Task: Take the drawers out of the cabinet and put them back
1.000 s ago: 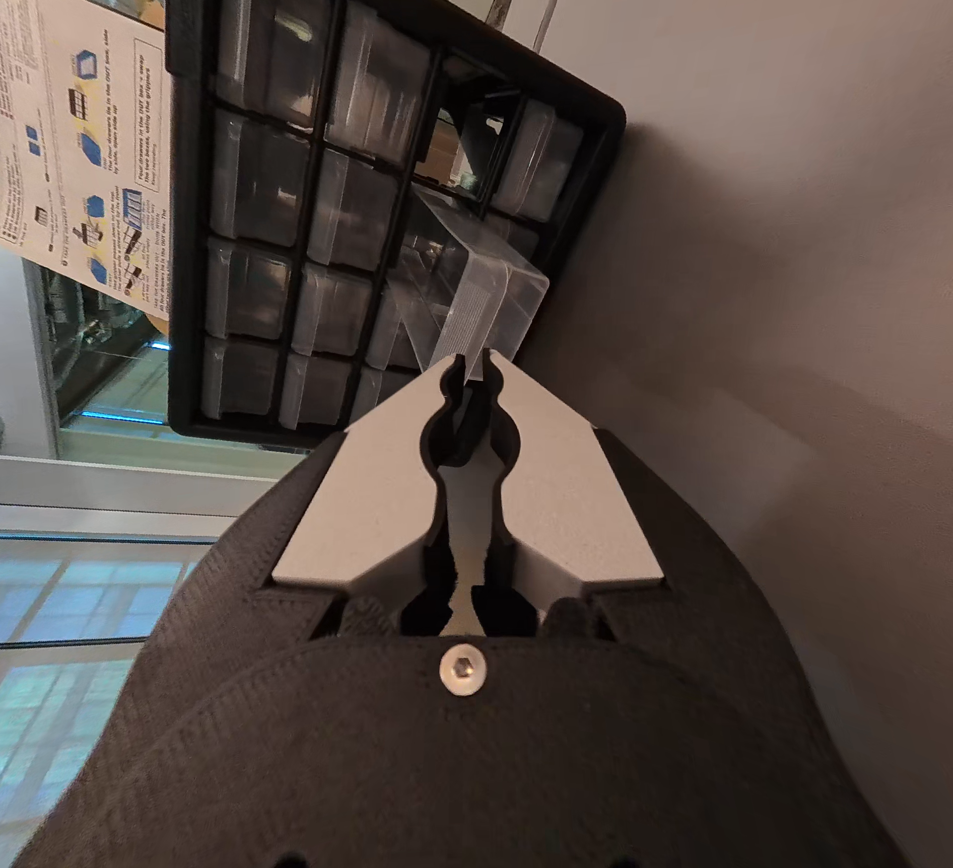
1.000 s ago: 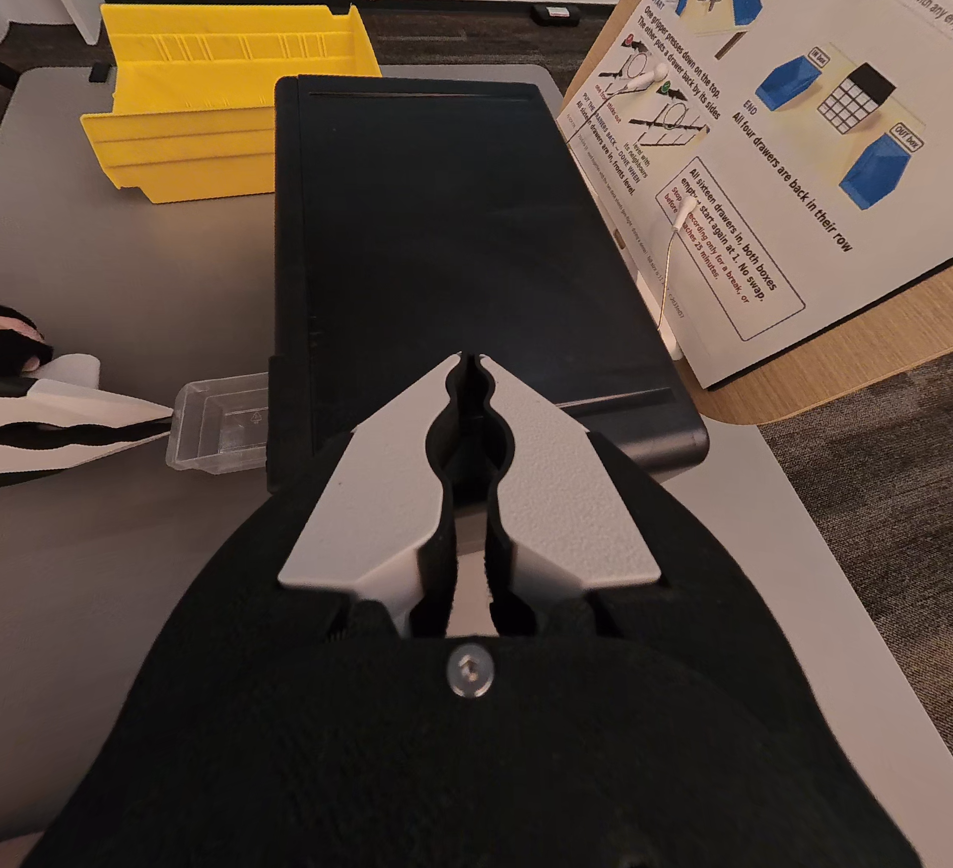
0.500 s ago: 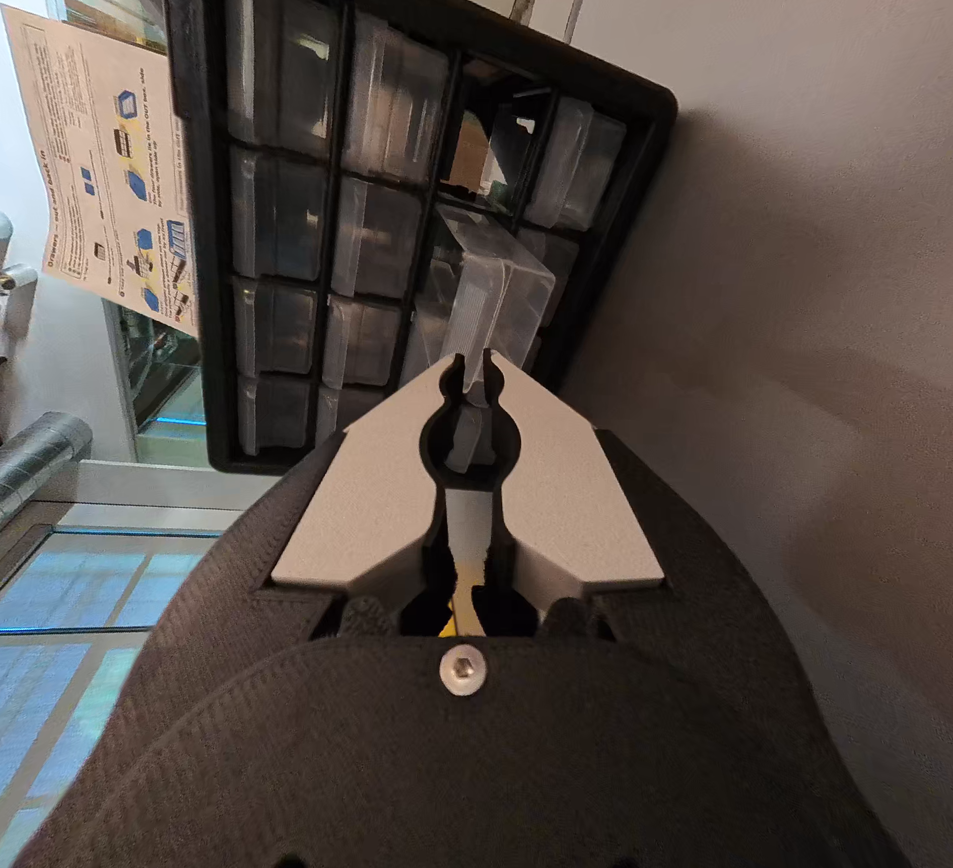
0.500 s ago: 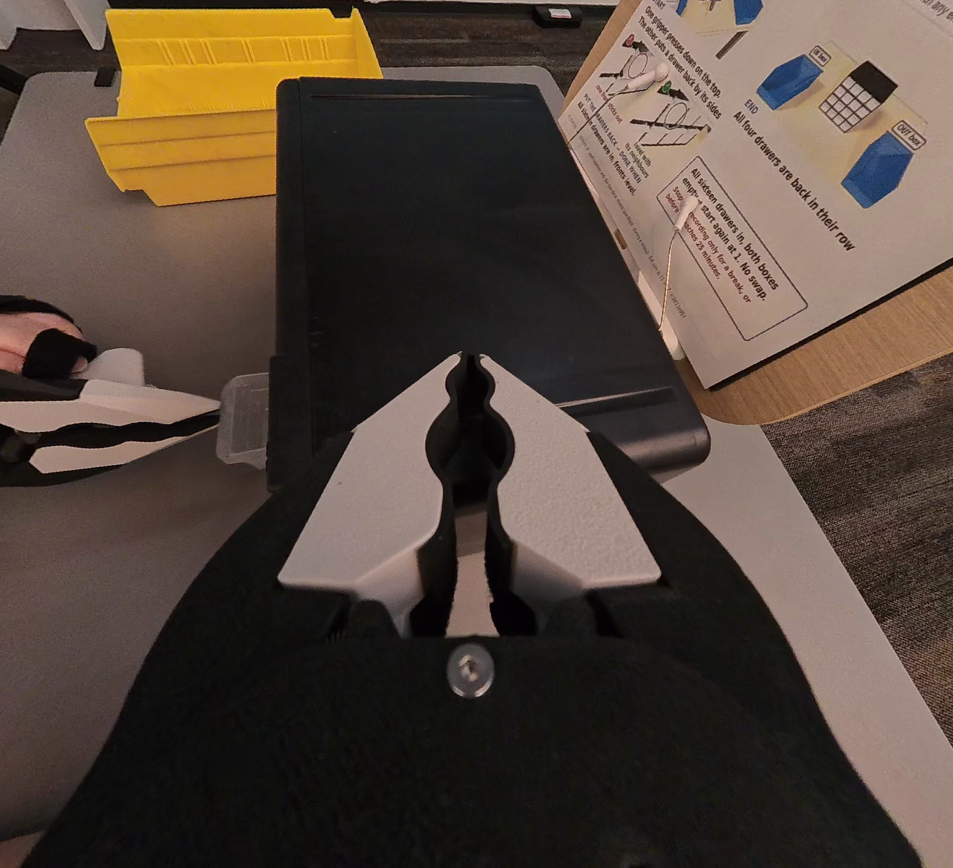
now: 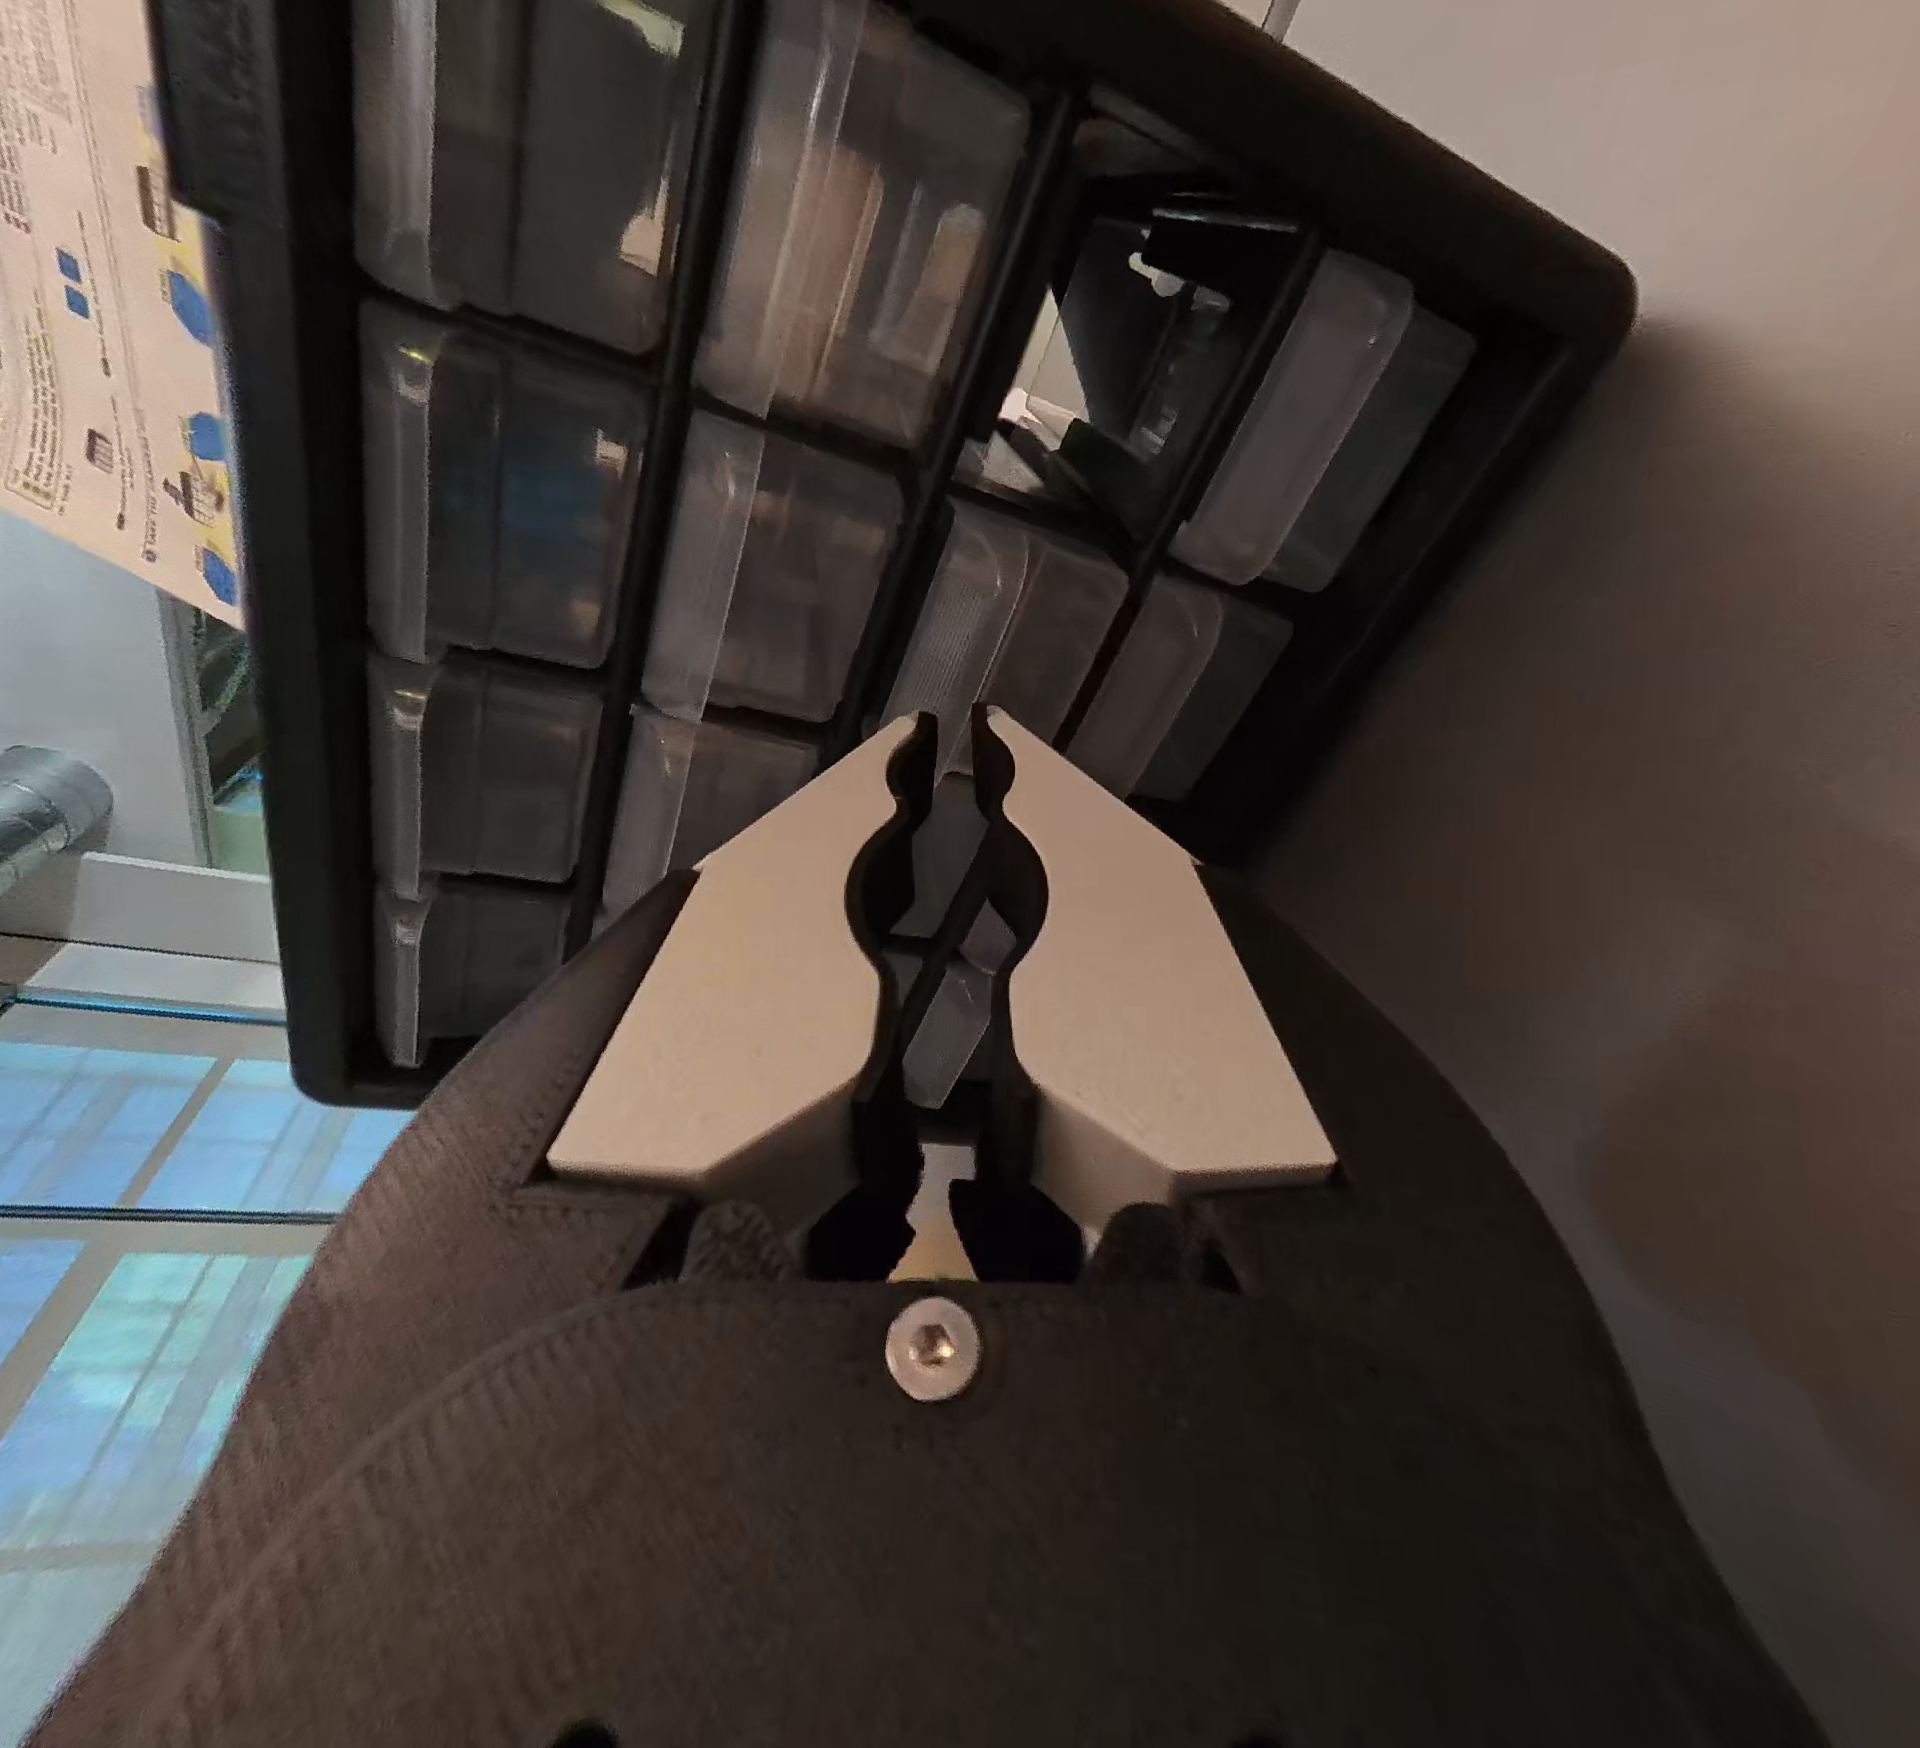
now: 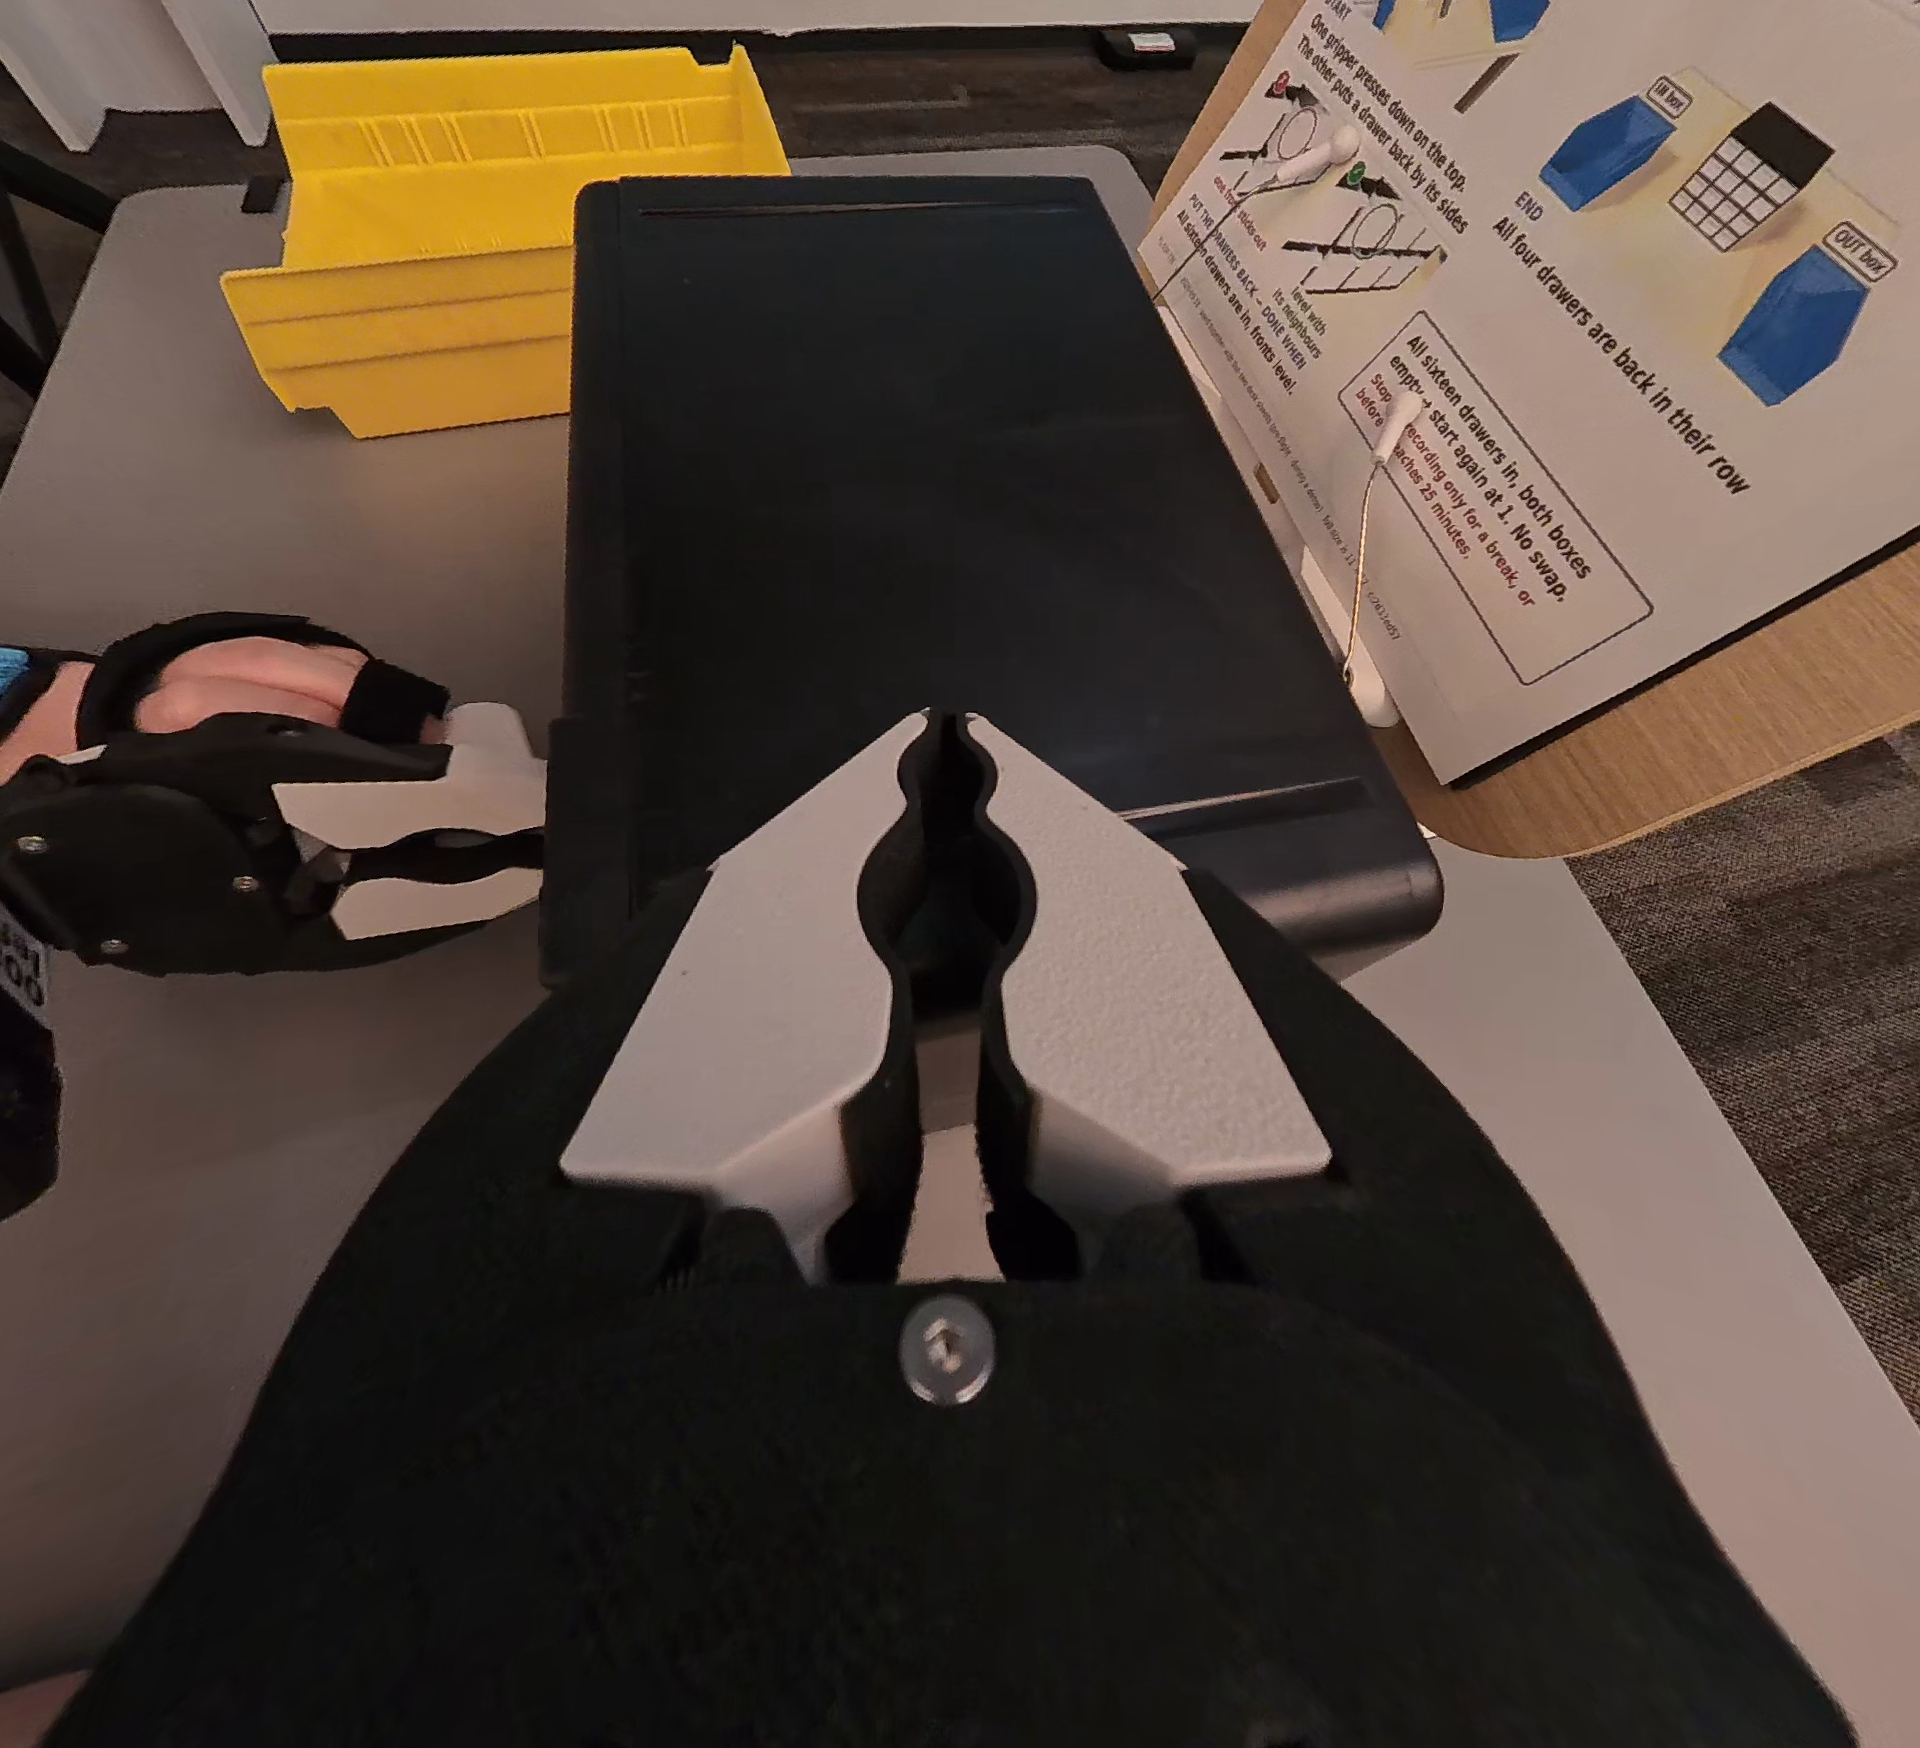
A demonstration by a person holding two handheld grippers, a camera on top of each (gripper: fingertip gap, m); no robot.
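At frame centre, the clear drawer (image 5: 1003, 628) is pinched by the narrowed left gripper (image 5: 954, 724), its long axis running into the cabinet (image 5: 1496, 264); the right gripper (image 6: 943, 719) is closed, empty.

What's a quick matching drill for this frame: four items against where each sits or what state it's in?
Items:
1. yellow bin
2. instruction sheet
3. left gripper
4. right gripper

Places or states:
A. jaws shut, empty, over the top of the cabinet
B. at the cabinet's front, jaws on a clear drawer
C. leaning, right of the cabinet in the right wrist view
D. on the table, left of the cabinet's far end in that view

Pairs: 1-D, 2-C, 3-B, 4-A
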